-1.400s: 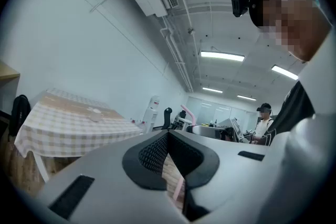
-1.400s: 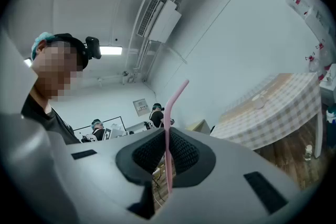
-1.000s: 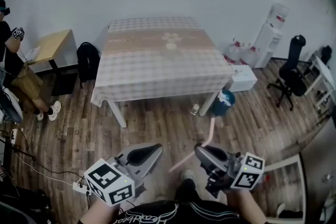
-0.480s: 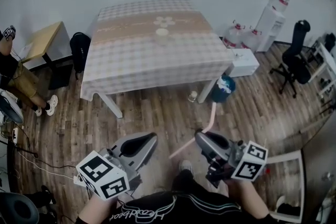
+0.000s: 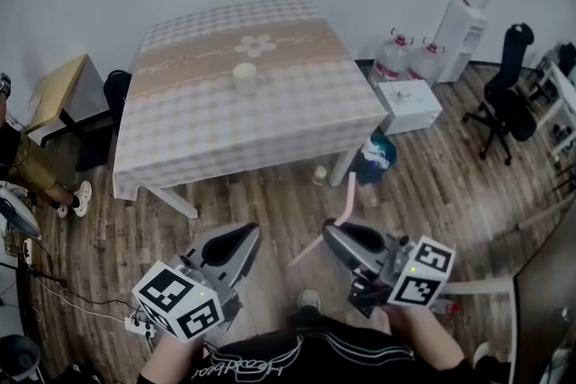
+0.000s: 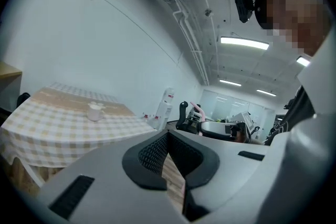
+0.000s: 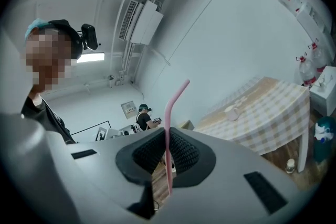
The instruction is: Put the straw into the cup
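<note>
The thin pink bendy plastic straw (image 7: 167,113) lies crosswise, pinched in your right gripper (image 5: 335,234); the small white cup (image 5: 245,75) sits well ahead and leftward on the checked-cloth table (image 5: 315,108), and your left gripper (image 5: 241,238) is closed on nothing.

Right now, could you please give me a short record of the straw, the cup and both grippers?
straw: pink, bent top, clamped in right gripper
right gripper: shut on straw, over the floor, short of the table
left gripper: jaws together, empty
cup: white, on the checked table, no straw inside
task: straw not yet in cup
</note>
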A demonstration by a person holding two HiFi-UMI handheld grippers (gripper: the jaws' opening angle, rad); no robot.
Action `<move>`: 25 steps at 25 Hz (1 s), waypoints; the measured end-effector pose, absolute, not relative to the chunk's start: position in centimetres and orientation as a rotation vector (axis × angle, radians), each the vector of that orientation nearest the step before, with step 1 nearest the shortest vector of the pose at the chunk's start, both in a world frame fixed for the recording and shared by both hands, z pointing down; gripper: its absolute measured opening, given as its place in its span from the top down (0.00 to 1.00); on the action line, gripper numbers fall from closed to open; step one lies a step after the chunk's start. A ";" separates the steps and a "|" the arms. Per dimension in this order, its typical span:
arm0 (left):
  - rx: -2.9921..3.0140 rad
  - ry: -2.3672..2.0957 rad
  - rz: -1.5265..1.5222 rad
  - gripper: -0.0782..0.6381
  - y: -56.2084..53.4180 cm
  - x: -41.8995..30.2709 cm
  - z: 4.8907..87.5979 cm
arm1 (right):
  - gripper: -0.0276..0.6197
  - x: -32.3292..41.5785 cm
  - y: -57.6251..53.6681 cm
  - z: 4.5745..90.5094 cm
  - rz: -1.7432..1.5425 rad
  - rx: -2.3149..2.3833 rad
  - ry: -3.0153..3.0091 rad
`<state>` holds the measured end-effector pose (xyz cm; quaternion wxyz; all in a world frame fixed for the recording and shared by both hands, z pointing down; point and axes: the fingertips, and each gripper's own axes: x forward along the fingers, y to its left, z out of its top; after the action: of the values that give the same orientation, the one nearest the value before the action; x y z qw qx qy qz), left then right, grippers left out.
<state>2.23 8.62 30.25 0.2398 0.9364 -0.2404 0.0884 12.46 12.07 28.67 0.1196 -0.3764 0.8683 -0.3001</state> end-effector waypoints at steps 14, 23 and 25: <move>2.594 -0.624 0.324 0.90 3.8 10.2 31.2 | 0.91 18.3 4.7 30.0 -0.860 -1.001 2.597; 2.546 -0.676 0.313 0.90 -3.7 8.3 34.2 | 0.91 16.2 -2.6 32.5 -0.892 -1.031 2.634; 2.542 -0.672 0.306 0.90 -6.3 7.9 34.5 | 0.91 16.1 -5.0 32.9 -0.891 -1.057 2.636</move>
<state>7.94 -6.31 34.54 0.2450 0.9311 -0.2462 0.1119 16.09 -4.99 32.89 0.0826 -0.3540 0.8825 -0.2985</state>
